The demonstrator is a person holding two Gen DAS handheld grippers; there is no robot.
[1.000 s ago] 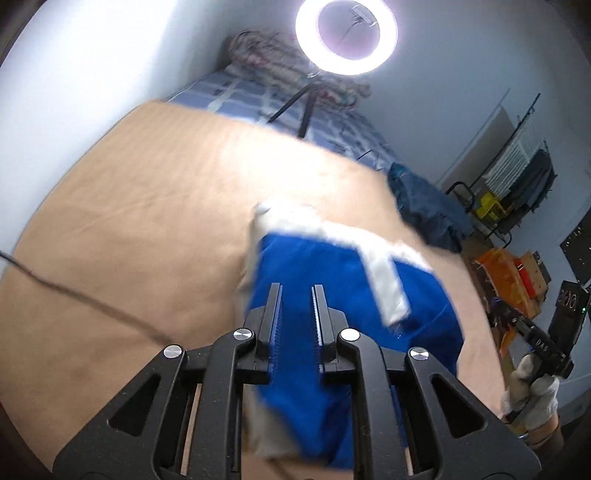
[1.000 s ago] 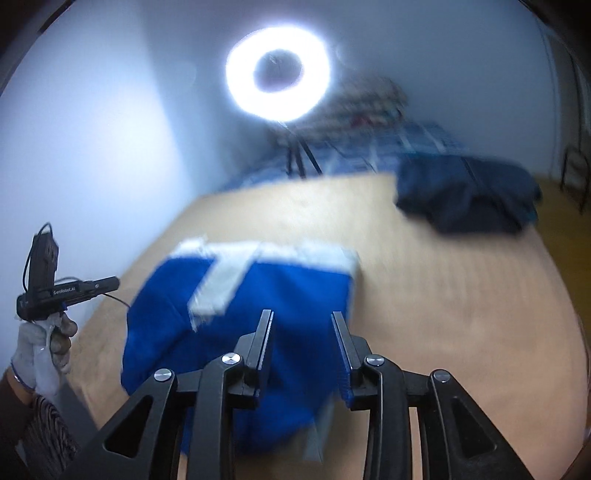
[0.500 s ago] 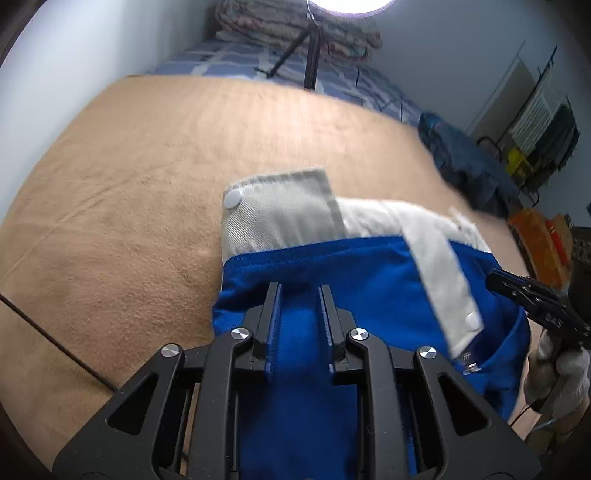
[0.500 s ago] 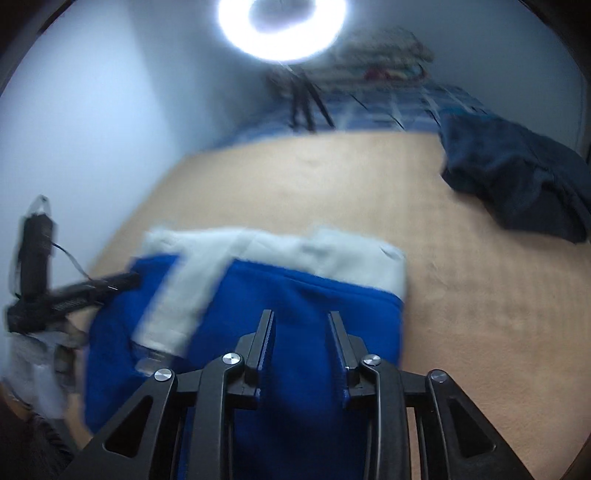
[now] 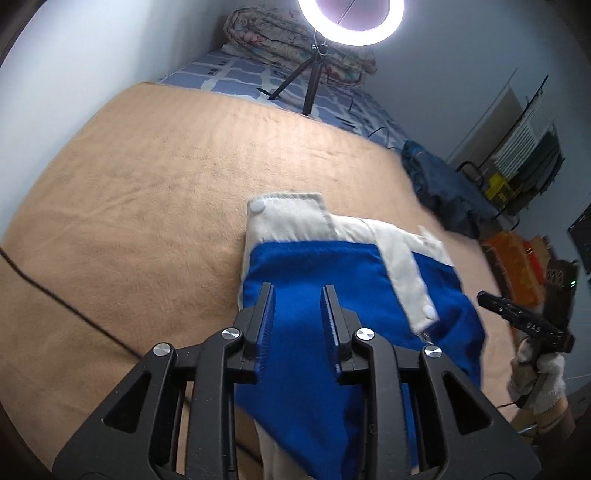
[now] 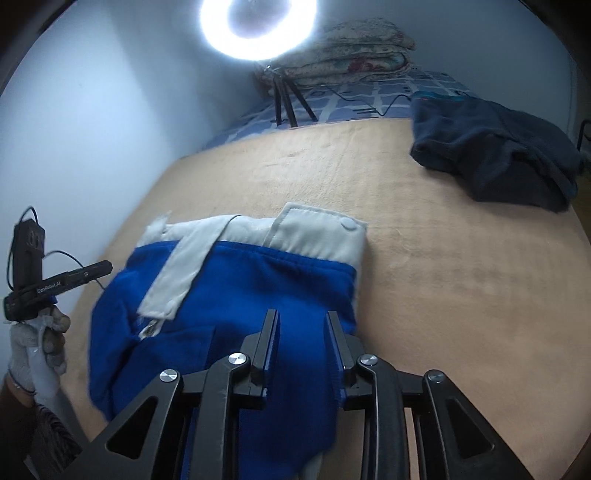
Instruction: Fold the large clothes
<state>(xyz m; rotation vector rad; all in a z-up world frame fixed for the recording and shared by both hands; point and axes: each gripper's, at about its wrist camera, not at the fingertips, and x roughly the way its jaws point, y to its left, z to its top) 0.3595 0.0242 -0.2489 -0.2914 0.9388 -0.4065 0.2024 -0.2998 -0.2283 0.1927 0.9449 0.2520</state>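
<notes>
Left wrist view: black two-finger left gripper [image 5: 297,308], jaws just widened, blue fabric lying between the pads but not visibly pinched; released. Blue fleece garment with white-grey collar and snap placket [image 5: 343,295], folded, on the tan blanket-covered bed [image 5: 155,192], near its front edge. Thin black cable [image 5: 66,310] across the blanket at left. White ring light on black tripod [image 5: 351,22] at the far end, folded floral quilt [image 5: 280,40] behind it. Dark navy garment heap [image 5: 443,184] at right. Gloved right hand [image 5: 539,373] with its tool at far right.

Right wrist view: black two-finger right gripper [image 6: 303,334], jaws just parted slightly, over the same garment [image 6: 236,291]; grip cannot be told. Gloved left hand [image 6: 37,343] at left edge. Navy heap [image 6: 495,155] far right.
</notes>
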